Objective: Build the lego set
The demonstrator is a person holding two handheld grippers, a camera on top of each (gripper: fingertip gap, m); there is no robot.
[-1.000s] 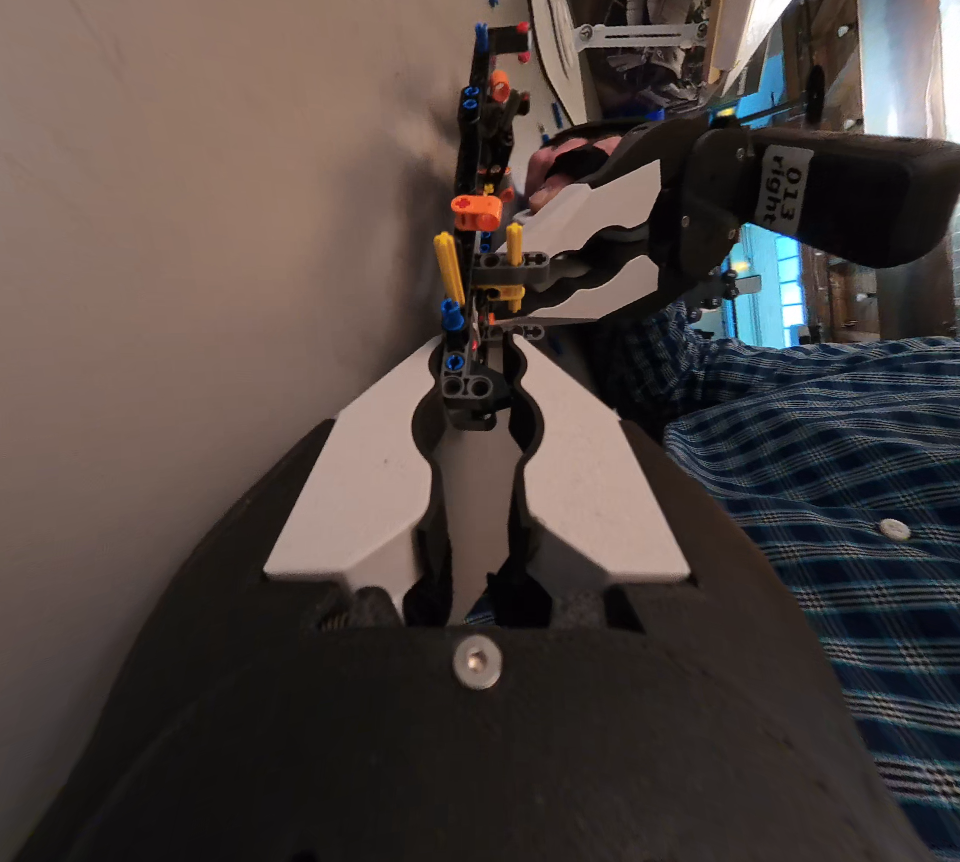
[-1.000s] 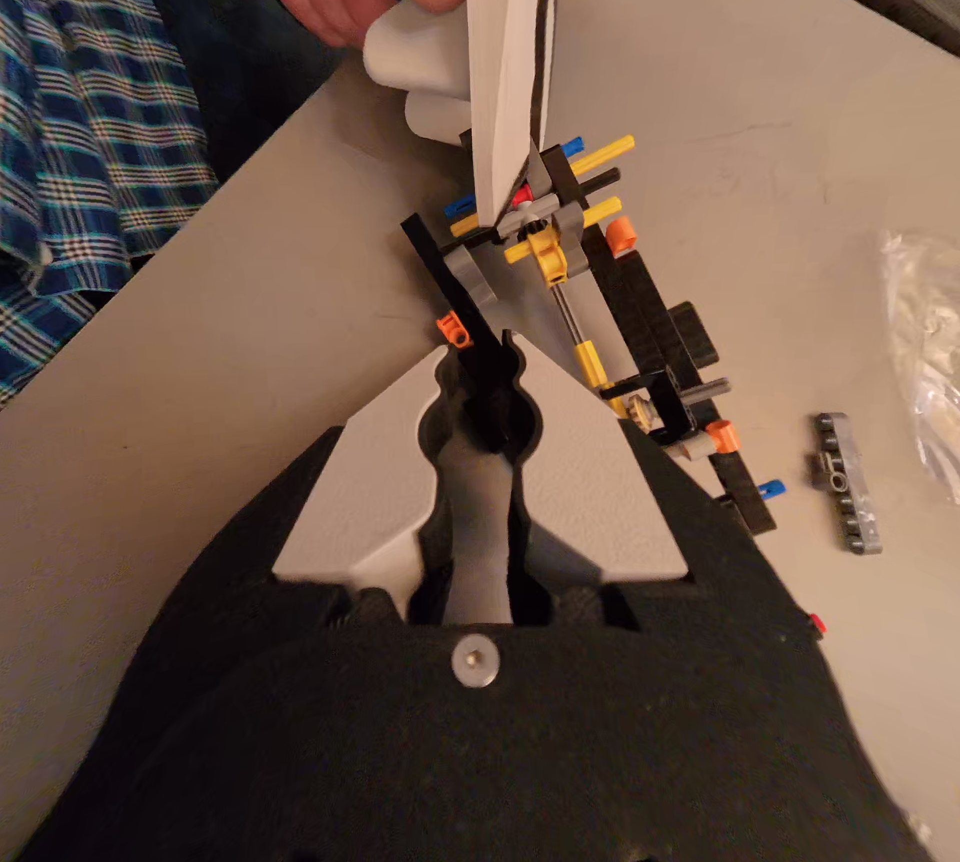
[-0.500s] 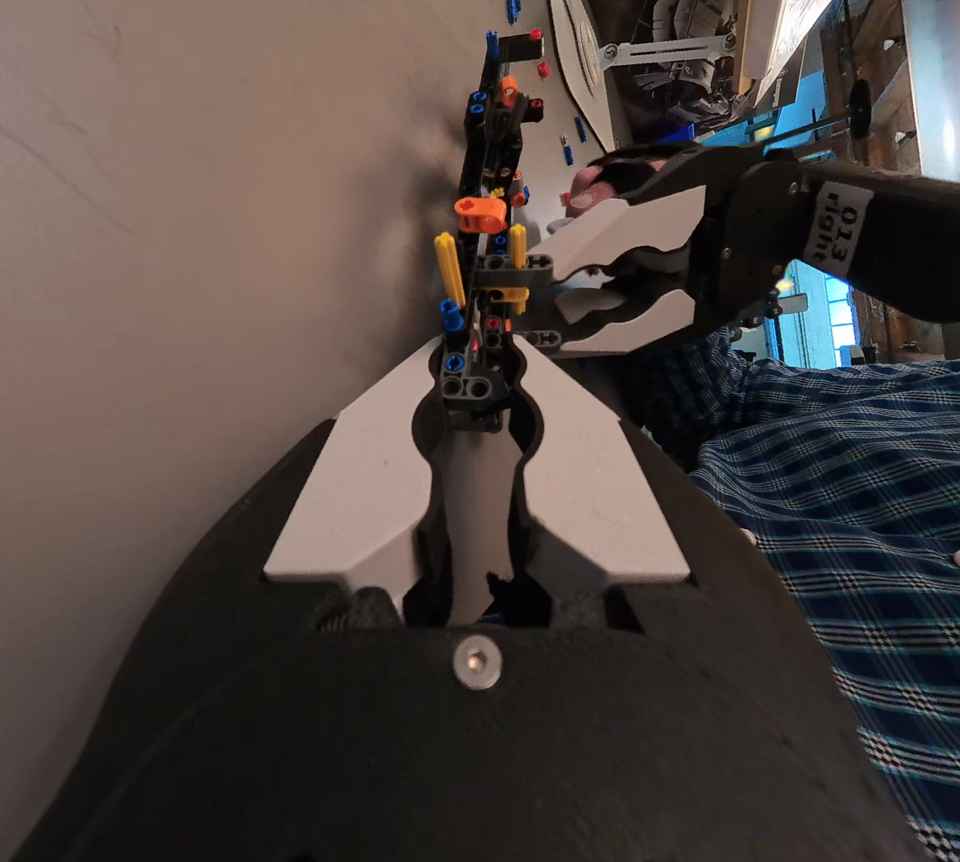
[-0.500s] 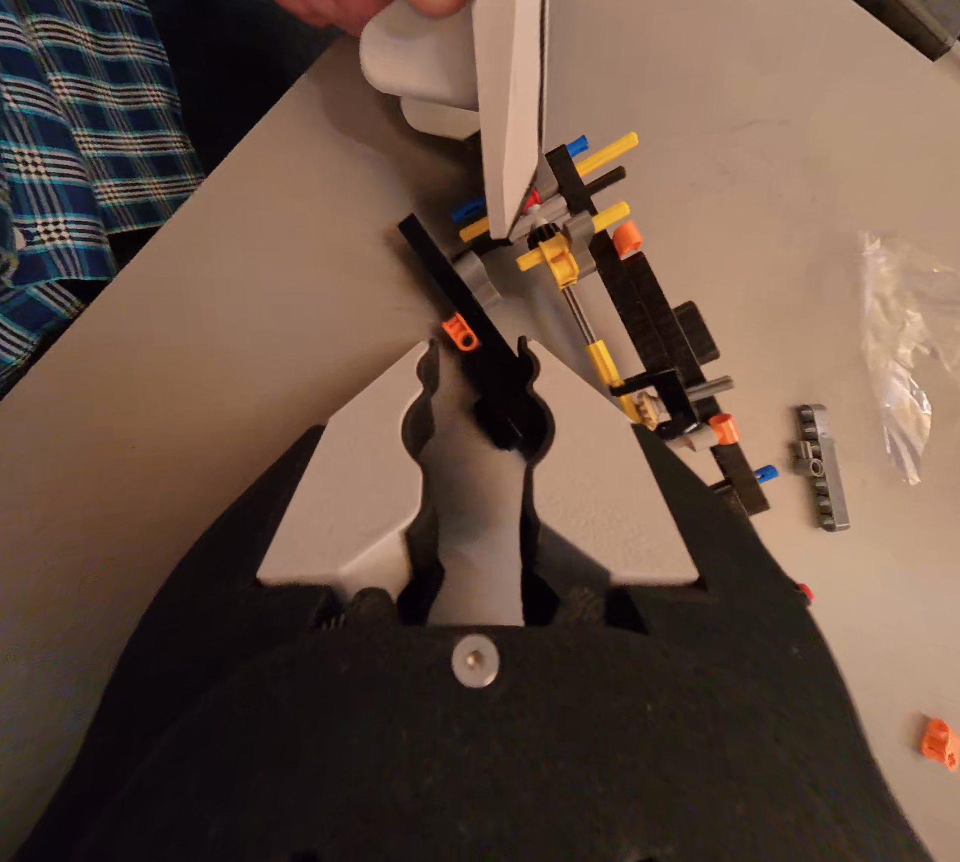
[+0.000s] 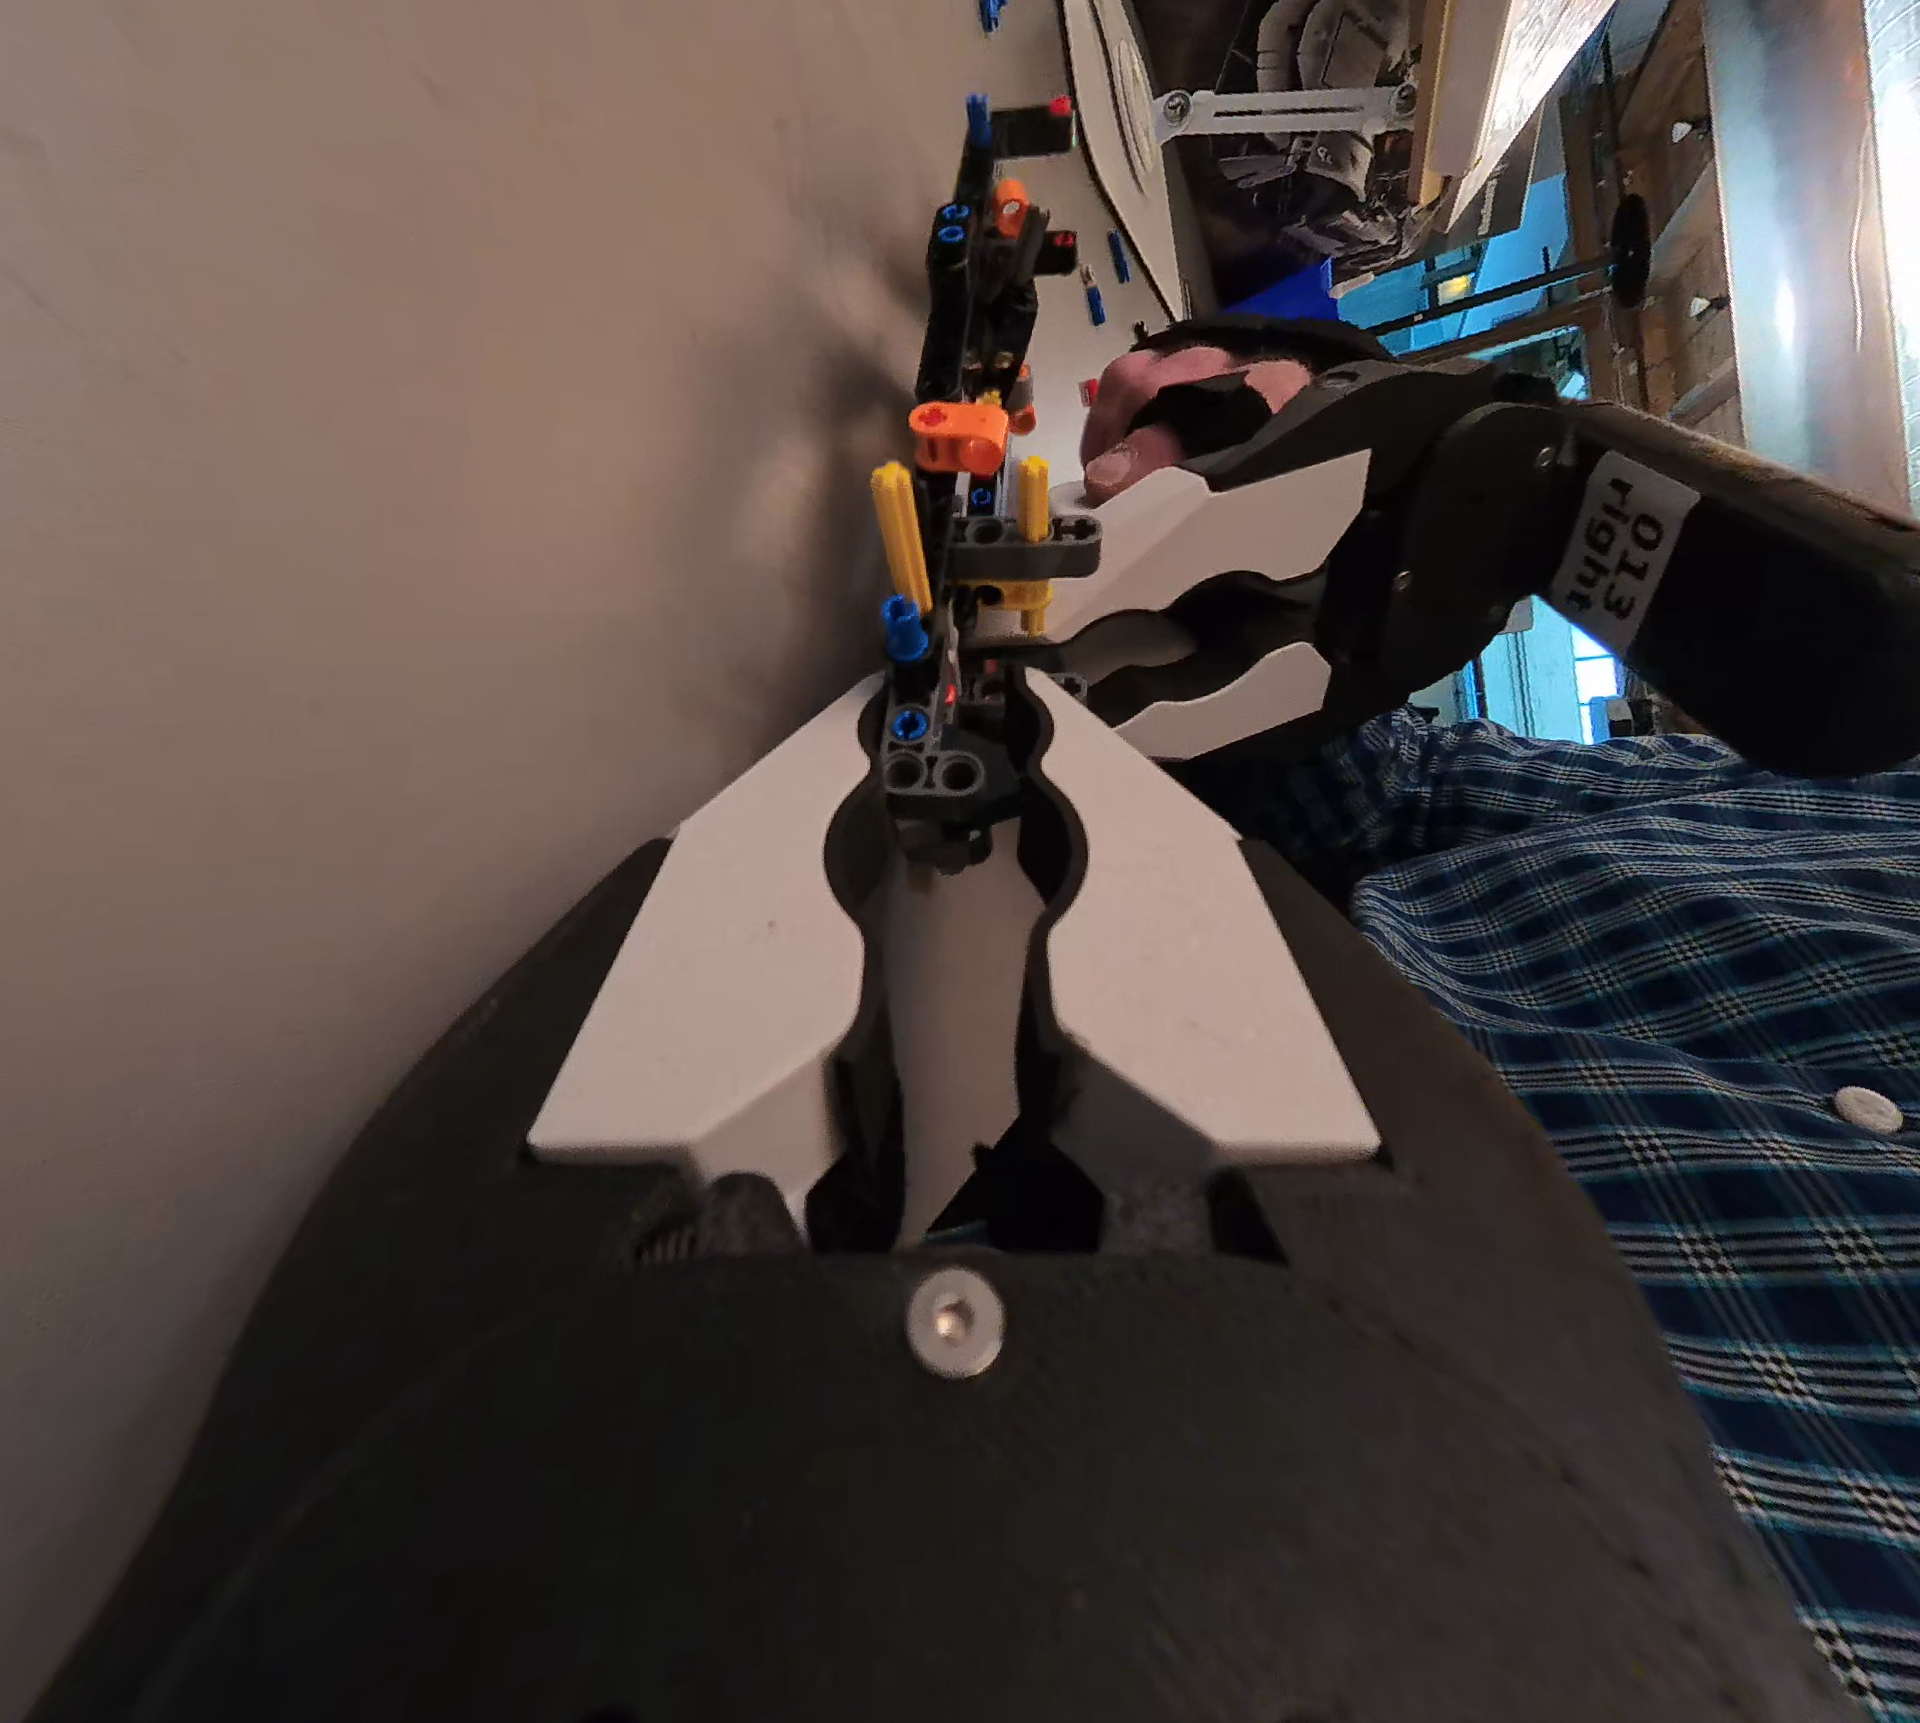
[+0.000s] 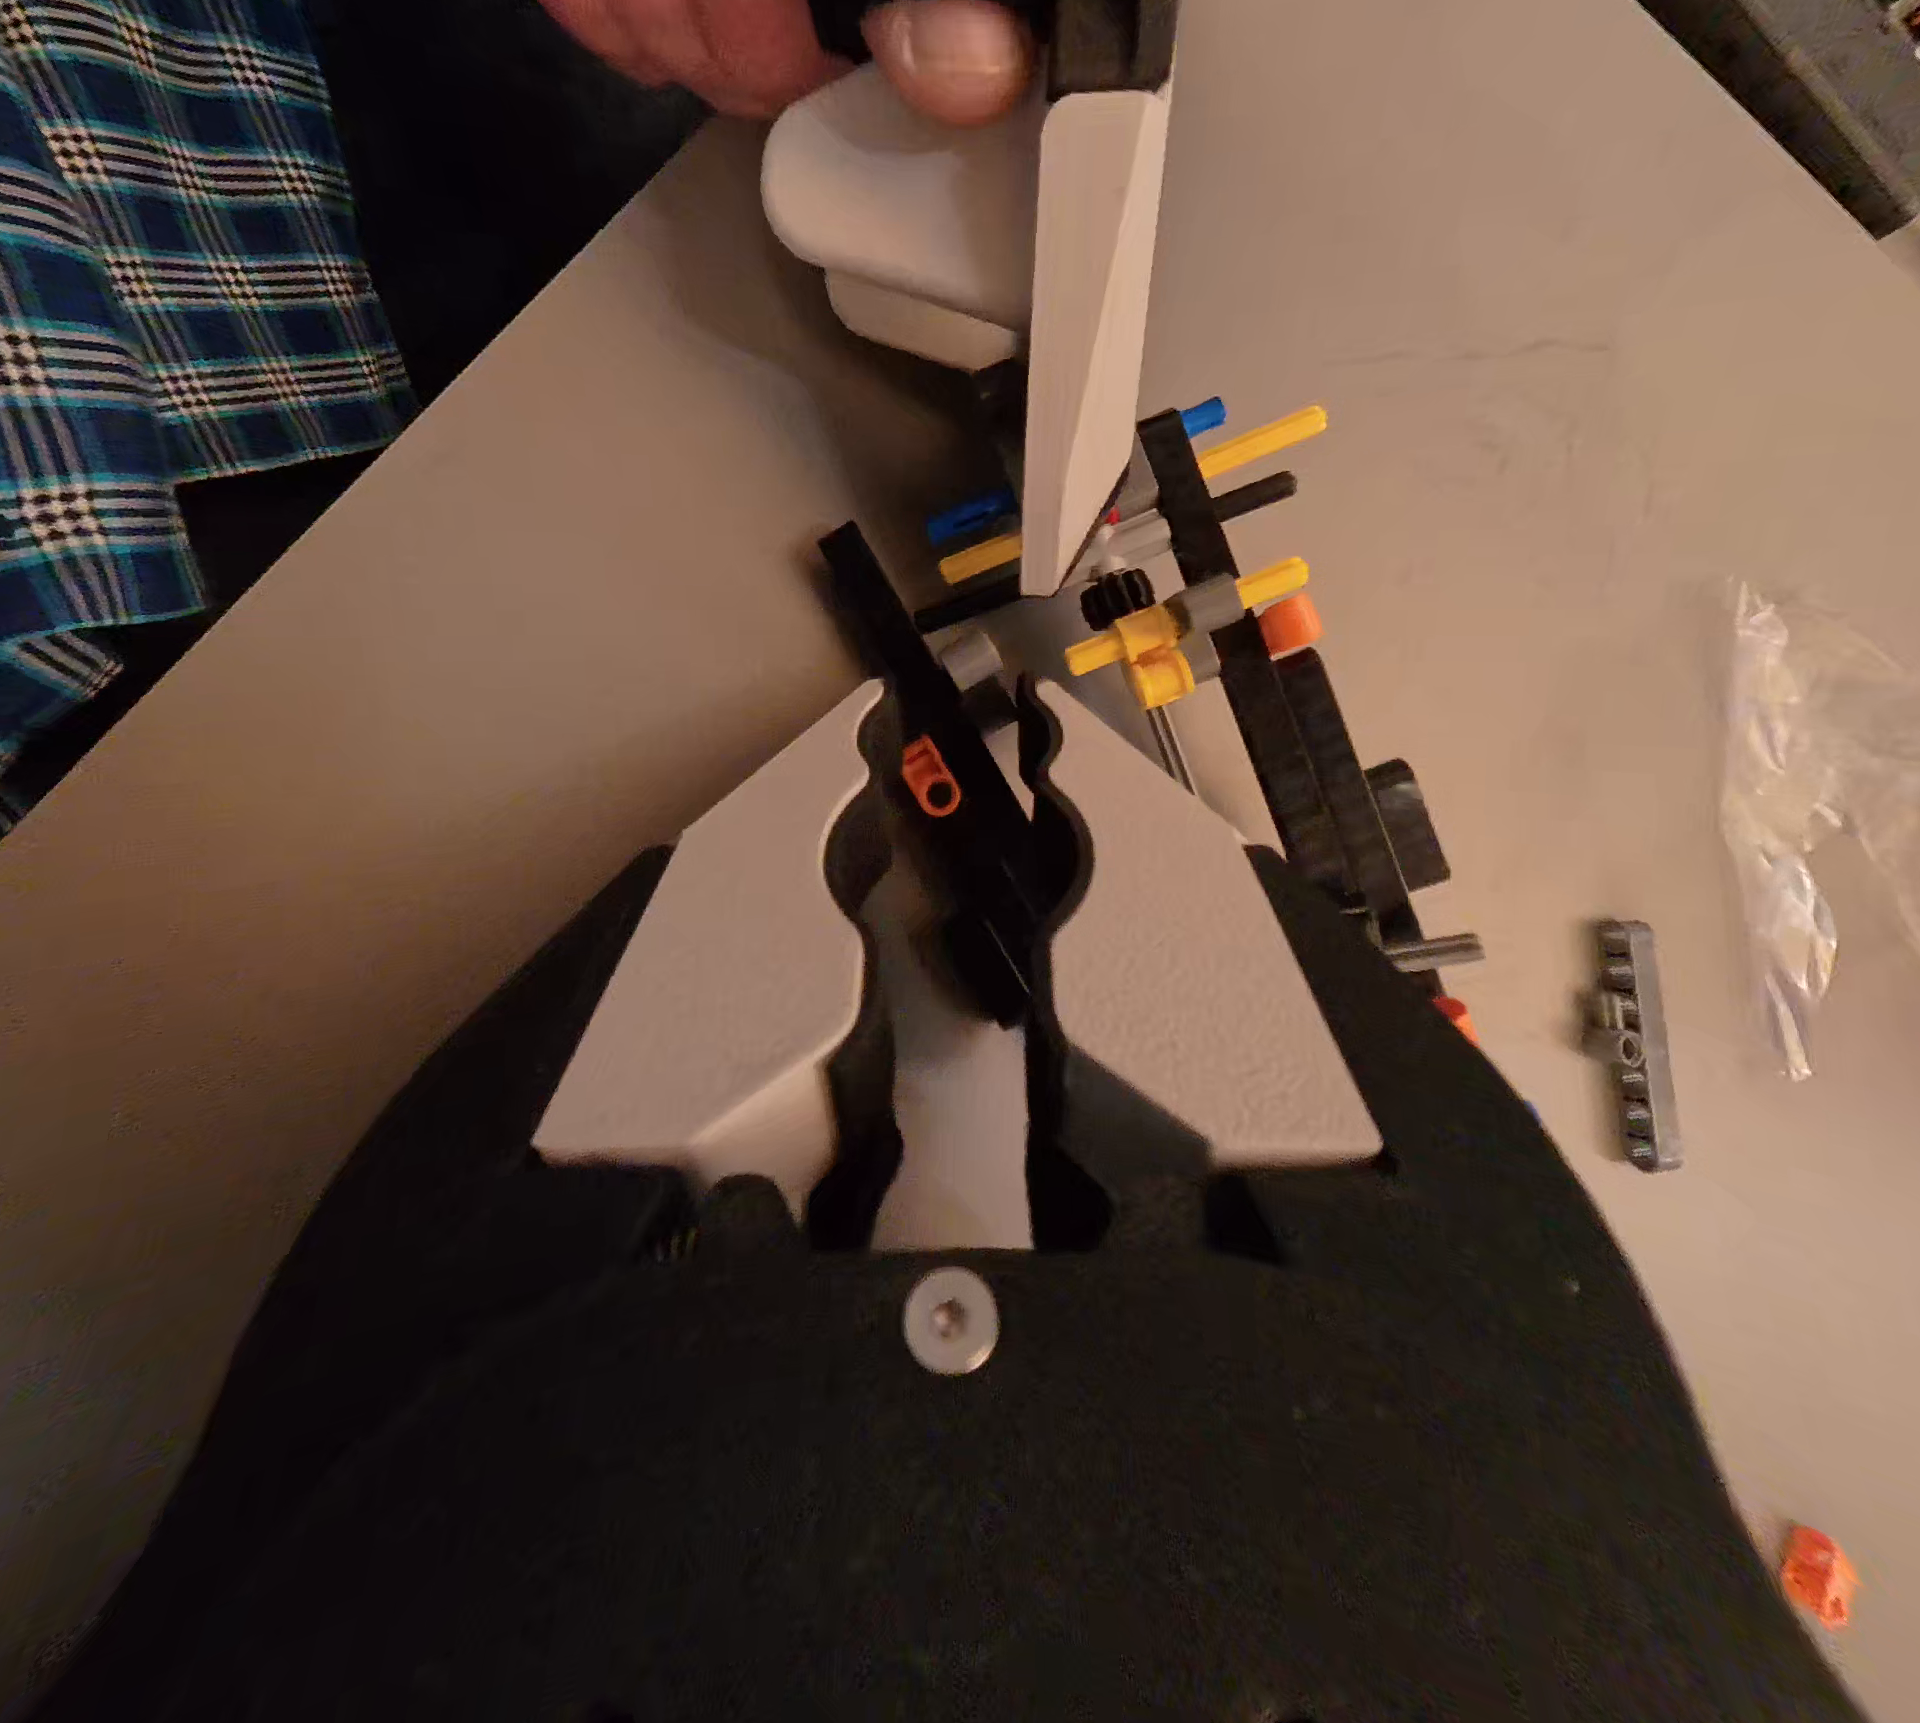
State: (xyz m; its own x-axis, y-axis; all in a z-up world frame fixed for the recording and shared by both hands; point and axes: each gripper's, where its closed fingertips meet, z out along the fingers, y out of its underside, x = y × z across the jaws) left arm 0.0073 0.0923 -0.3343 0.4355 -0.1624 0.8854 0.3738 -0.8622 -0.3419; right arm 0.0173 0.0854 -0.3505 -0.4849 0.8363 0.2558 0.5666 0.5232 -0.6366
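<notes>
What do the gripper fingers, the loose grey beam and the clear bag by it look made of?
Right gripper fingers: matte white hard plastic, faintly grainy, possibly 3D-printed.
Grey beam: moulded rigid plastic, smooth, with a row of round holes.
Clear bag: thin plastic film, crinkled, see-through with glossy highlights.
</notes>
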